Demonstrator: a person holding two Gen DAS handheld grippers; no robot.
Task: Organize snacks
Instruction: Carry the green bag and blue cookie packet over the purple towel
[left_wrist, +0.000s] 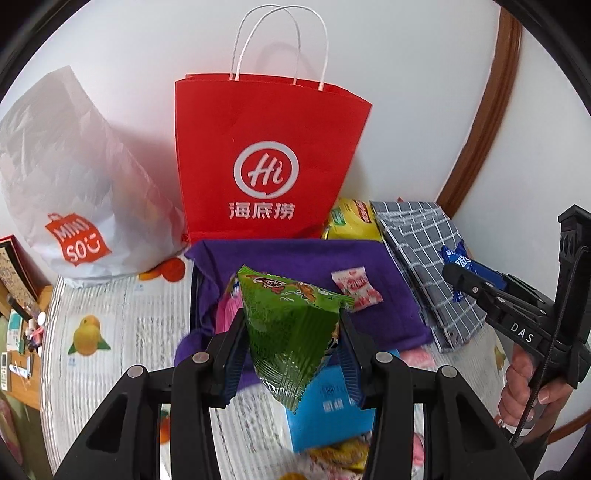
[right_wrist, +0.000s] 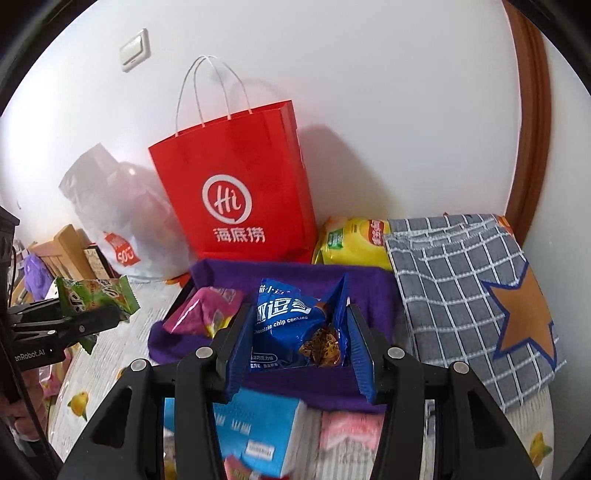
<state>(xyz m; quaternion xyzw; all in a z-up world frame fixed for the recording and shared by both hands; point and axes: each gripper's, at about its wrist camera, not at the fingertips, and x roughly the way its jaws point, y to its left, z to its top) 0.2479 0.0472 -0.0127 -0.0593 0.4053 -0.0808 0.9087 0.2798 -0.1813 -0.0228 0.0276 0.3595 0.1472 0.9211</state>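
Fruit-print tablecloth (left_wrist: 110, 314) against white wall (right_wrist: 369, 92); left gripper (left_wrist: 291, 332) clamps green snack packet (left_wrist: 291, 317), right gripper (right_wrist: 299, 332) blue cookie packet (right_wrist: 291, 321).

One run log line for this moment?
left gripper: shut on green packet | right gripper: shut on blue cookie packet | both above purple-lined box

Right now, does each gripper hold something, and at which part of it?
The left gripper pinches the green snack packet near its lower end. The right gripper clamps the blue cookie packet by its two sides.
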